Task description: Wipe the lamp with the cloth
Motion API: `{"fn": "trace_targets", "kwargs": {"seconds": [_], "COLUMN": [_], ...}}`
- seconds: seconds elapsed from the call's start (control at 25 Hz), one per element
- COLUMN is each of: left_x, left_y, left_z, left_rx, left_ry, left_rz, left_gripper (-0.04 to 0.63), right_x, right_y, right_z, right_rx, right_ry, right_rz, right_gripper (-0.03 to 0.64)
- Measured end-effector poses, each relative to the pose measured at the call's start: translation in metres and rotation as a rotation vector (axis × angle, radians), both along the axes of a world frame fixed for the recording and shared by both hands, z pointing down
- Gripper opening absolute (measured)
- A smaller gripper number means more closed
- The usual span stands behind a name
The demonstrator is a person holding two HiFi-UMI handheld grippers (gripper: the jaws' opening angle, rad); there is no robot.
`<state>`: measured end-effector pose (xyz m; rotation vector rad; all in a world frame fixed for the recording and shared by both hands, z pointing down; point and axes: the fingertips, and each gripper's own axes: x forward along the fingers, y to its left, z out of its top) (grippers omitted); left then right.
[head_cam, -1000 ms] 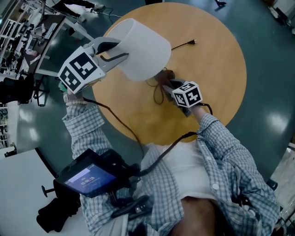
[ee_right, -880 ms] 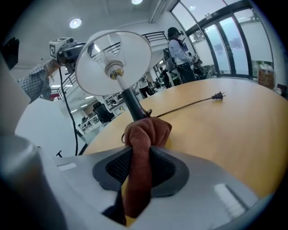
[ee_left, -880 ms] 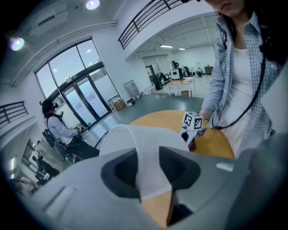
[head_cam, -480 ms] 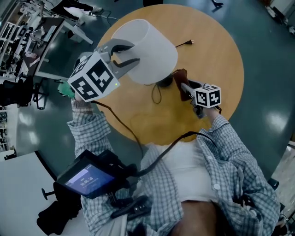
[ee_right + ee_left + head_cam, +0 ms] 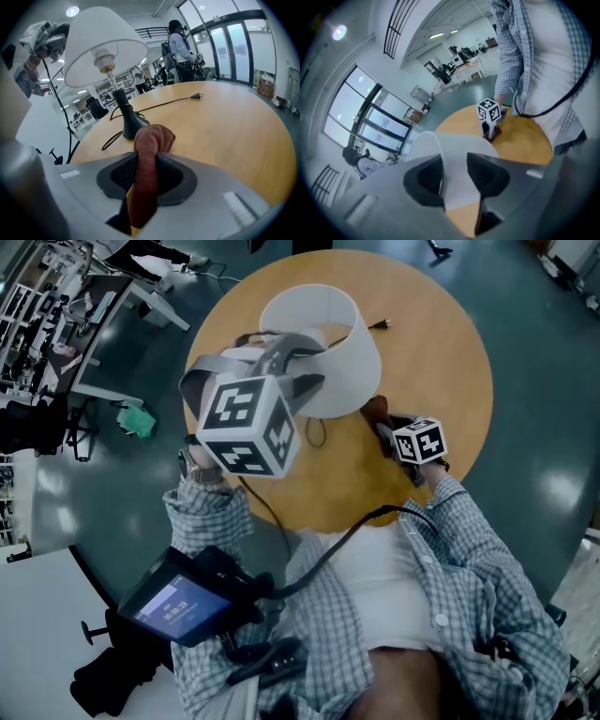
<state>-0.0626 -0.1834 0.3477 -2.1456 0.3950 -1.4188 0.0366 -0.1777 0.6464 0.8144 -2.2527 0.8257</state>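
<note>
A white lampshade (image 5: 328, 334) tops a black-based lamp (image 5: 130, 123) on the round wooden table (image 5: 441, 362). My left gripper (image 5: 295, 357) straddles the shade's near rim. Its jaws are opening: in the left gripper view the thin shade wall (image 5: 454, 154) runs between them, against one jaw and clear of the other. My right gripper (image 5: 382, 427) hovers low, just right of the lamp's base, shut on a folded reddish-brown cloth (image 5: 152, 140). The cloth (image 5: 375, 412) bulges out past the fingertips. From the right gripper view the shade (image 5: 103, 42) leans slightly.
The lamp's black cord loops over the table to a loose plug (image 5: 380, 325). A person (image 5: 180, 44) stands beyond the table's far edge. On the floor at the left are a green object (image 5: 138, 420) and desks. A screen unit (image 5: 183, 601) hangs at my waist.
My left gripper slid right along the shade's rim and rolled, and the shade came from a strong tilt to nearly upright. The right gripper carried the cloth right, away from the lamp's base.
</note>
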Motion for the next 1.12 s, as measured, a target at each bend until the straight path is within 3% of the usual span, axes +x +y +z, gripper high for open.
{"fn": "trace_targets", "kwargs": {"seconds": [0.16,0.32,0.64,0.8,1.0,1.12], "left_x": [0.017,0.031,0.039,0.039,0.038,0.042], "left_y": [0.003,0.005,0.004,0.006,0.006,0.019], "left_z": [0.004,0.002,-0.005,-0.005,-0.011,-0.019], "left_rx": [0.052,0.116,0.215,0.222,0.207,0.203], "left_ry": [-0.029,0.0,0.018,0.035,0.089,0.112], "left_rz": [0.025,0.055,0.068,0.071,0.058,0.052], "left_gripper": [0.161,0.179,0.21,0.214,0.268,0.288], "right_x": [-0.007,-0.008,-0.007,-0.007,-0.006,0.0], "right_y": [0.0,-0.001,-0.001,0.0,-0.001,0.012], "right_z": [0.017,0.025,0.024,0.026,0.021,0.015], "right_rx": [0.036,0.062,0.053,0.049,0.052,0.052], "right_ry": [0.112,0.183,0.161,0.152,0.137,0.129], "right_rz": [-0.069,-0.113,-0.115,-0.113,-0.107,-0.115], "right_gripper": [0.11,0.118,0.121,0.121,0.135,0.177]}}
